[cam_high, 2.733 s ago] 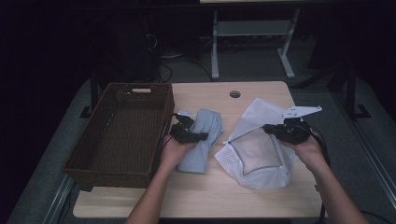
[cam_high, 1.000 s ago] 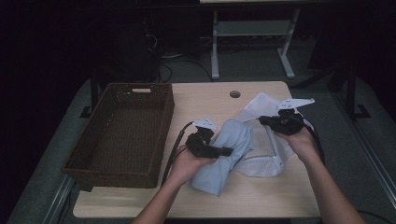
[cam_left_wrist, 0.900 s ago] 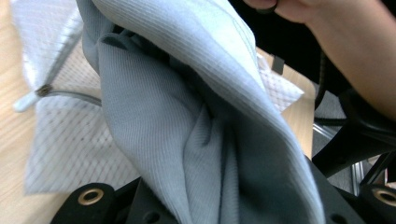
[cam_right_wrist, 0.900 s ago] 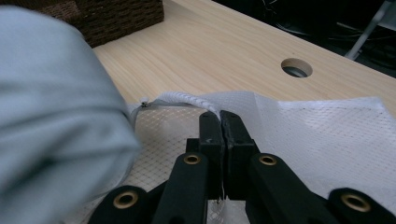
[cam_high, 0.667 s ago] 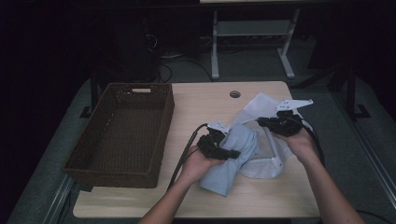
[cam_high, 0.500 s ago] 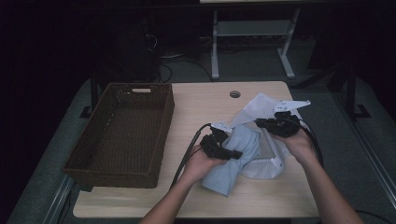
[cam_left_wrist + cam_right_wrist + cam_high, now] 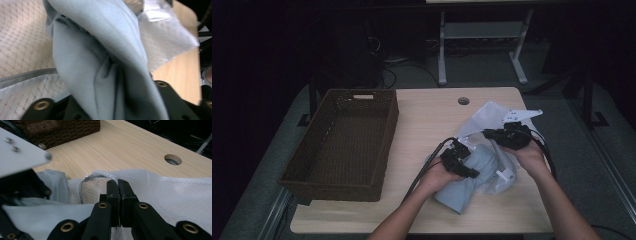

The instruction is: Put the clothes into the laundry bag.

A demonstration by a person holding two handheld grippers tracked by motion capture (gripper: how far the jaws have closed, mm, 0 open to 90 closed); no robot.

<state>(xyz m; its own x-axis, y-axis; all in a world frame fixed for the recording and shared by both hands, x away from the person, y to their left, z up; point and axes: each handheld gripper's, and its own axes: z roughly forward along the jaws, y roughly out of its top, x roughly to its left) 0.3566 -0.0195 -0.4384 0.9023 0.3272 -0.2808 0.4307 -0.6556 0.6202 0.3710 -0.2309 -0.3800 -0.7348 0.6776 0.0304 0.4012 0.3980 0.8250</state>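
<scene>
While the right hand-held gripper (image 7: 117,185) keeps its jaws clamped on the rim of the white mesh bag (image 7: 492,114), holding the zippered mouth lifted, the left hand-held gripper (image 7: 468,171) has the pale blue garment (image 7: 460,192) bunched between its jaws and pushed into that mouth. Those jaws have just been opening, the cloth lying loose between them in the left gripper view, so I judge the grip is being let go. The front of the garment (image 7: 100,62) already lies over the bag's mesh (image 7: 22,37) beside the grey zipper (image 7: 25,76); its tail trails back behind the left hand-held gripper onto the worktop (image 7: 422,120), outside the bag. So the stuffing is roughly half done: the rest of the cloth has to be fed in and the zipper closed. The woven basket (image 7: 343,135) sits well off to the left of both grippers, holding nothing.
</scene>
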